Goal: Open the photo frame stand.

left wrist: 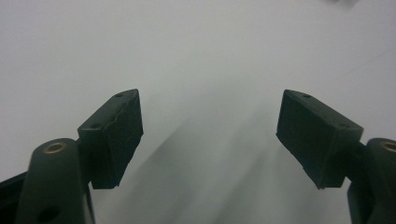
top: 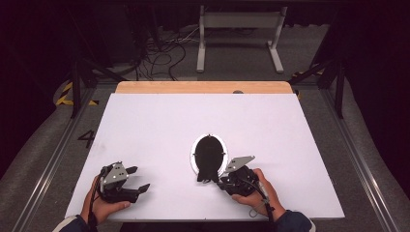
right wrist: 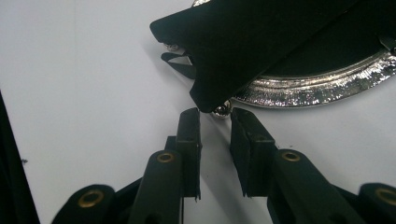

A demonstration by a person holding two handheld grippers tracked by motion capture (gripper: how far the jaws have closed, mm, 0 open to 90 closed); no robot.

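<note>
We are looking at a black coin purse (top: pixel 209 155) with an oval silver frame, lying on the white desk (top: pixel 159 125) toward the near edge, a bit right of centre. From the high view it is reading as a dark oval with a bright metal rim, plus a black flap hanging off its near end.

The right gripper view is giving us what the high view is not: the rim (right wrist: pixel 322 86) is ribbed, shiny chrome, the fabric is matte black, and a small metal clasp ball (right wrist: pixel 221 109) is sitting just beyond the pad tips.

Right hand-held gripper (top: pixel 218 182) is sitting just beside the purse's near end; its jaws are standing slightly apart, nothing pinched between them, and the pads are not pressing on the ball.

Left hand-held gripper (top: pixel 140 180) is resting near the near left corner, well apart from the purse. Its own view is showing the jaws spread wide over bare white desk, with nothing between the pads (left wrist: pixel 114 137).
</note>
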